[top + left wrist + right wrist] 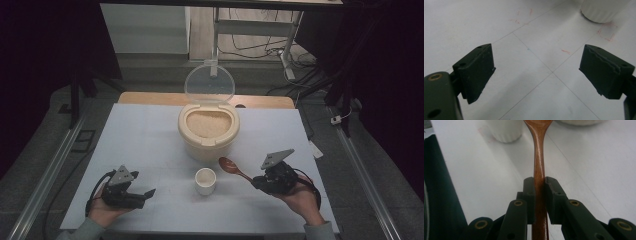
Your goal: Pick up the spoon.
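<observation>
brown wooden spoon point(539, 157), white ribbed cup point(205, 180), cream rice container point(208, 142)

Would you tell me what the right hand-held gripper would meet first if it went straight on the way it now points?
Probably the rice container: the right hand-held gripper points its wooden spoon up-left toward the container's base, passing right of the small white cup. Depth is uncertain.
</observation>
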A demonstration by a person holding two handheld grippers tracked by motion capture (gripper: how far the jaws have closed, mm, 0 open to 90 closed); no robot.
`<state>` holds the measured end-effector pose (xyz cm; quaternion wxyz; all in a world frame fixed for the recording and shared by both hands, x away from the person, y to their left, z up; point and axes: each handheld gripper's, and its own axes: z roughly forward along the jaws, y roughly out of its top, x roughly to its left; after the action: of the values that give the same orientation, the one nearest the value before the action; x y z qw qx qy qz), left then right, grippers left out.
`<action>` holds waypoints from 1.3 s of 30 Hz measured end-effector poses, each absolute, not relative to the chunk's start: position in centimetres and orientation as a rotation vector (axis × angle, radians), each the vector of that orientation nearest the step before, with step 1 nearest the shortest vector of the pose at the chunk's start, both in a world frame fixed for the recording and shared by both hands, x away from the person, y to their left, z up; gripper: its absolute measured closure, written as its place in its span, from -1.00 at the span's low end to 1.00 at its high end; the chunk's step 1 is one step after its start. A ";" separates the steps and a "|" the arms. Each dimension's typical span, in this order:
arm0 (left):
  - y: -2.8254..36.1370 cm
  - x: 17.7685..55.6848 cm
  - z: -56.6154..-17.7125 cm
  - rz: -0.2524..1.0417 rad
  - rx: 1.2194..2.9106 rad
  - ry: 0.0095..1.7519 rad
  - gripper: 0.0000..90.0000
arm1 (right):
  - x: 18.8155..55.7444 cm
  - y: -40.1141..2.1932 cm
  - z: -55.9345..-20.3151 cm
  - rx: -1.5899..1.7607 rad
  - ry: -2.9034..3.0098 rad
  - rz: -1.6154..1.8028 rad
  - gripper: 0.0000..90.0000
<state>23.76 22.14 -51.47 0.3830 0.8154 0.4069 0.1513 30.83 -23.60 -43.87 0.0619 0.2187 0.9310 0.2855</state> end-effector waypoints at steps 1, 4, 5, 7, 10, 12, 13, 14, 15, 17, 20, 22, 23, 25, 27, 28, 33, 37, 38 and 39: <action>22.1 23.8 -51.5 0.386 2.080 1.037 -0.72 | 30.7 -23.4 -43.7 0.653 2.819 0.868 0.76; 22.1 23.7 -51.4 0.386 2.078 1.036 -0.72 | 30.5 -23.1 -43.3 0.623 2.814 0.883 0.76; 22.1 23.7 -51.4 0.386 2.078 1.037 -0.72 | 30.5 -22.9 -43.2 0.613 2.814 0.888 0.76; 22.1 23.8 -51.4 0.386 2.079 1.038 -0.72 | 30.4 -22.6 -42.8 0.591 2.813 0.899 0.75; 22.1 23.8 -51.5 0.385 2.079 1.038 -0.72 | 30.4 -21.9 -42.4 0.557 2.817 0.916 0.76; 22.1 23.8 -51.5 0.383 2.079 1.037 -0.72 | 30.4 -21.7 -42.4 0.558 2.818 0.915 0.76; 22.1 23.8 -51.5 0.382 2.078 1.038 -0.72 | 30.4 -21.3 -42.3 0.540 2.822 0.920 0.75; 22.0 23.8 -51.5 0.382 2.080 1.038 -0.72 | 30.4 -21.3 -42.3 0.540 2.822 0.920 0.75; 22.0 23.8 -51.5 0.382 2.080 1.038 -0.72 | 30.4 -20.9 -42.3 0.523 2.826 0.919 0.76; 22.0 23.8 -51.5 0.383 2.080 1.037 -0.72 | 30.5 -20.7 -42.2 0.507 2.829 0.916 0.76; 22.0 23.8 -51.5 0.383 2.080 1.036 -0.72 | 30.4 -19.9 -42.1 0.492 2.836 0.910 0.76; 22.0 23.8 -51.5 0.381 2.081 1.036 -0.72 | 30.5 -19.7 -42.0 0.478 2.837 0.910 0.75; 22.0 23.8 -51.5 0.381 2.081 1.036 -0.72 | 30.5 -19.5 -42.0 0.474 2.837 0.906 0.75; 22.0 23.8 -51.5 0.381 2.081 1.036 -0.72 | 30.5 -19.2 -41.9 0.464 2.840 0.901 0.75; 22.0 23.8 -51.5 0.380 2.082 1.035 -0.72 | 30.6 -18.8 -41.9 0.452 2.843 0.896 0.75; 22.0 23.8 -51.5 0.380 2.082 1.035 -0.72 | 30.6 -18.6 -41.9 0.448 2.845 0.893 0.75; 22.0 23.8 -51.4 0.377 2.084 1.031 -0.72 | 30.5 -17.7 -41.7 0.403 2.855 0.863 0.75; 21.9 23.7 -51.3 0.373 2.089 1.019 -0.71 | 30.5 -17.4 -41.6 0.384 2.857 0.855 0.75; 21.8 23.7 -51.3 0.371 2.090 1.016 -0.70 | 30.5 -17.1 -41.5 0.370 2.862 0.847 0.76; 21.8 23.7 -51.2 0.371 2.090 1.014 -0.70 | 30.5 -17.1 -41.5 0.370 2.862 0.847 0.76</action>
<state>23.73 21.83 -51.21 0.3845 0.8202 0.3978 0.1458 30.50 -17.13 -41.53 0.0669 0.1227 0.9495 0.2810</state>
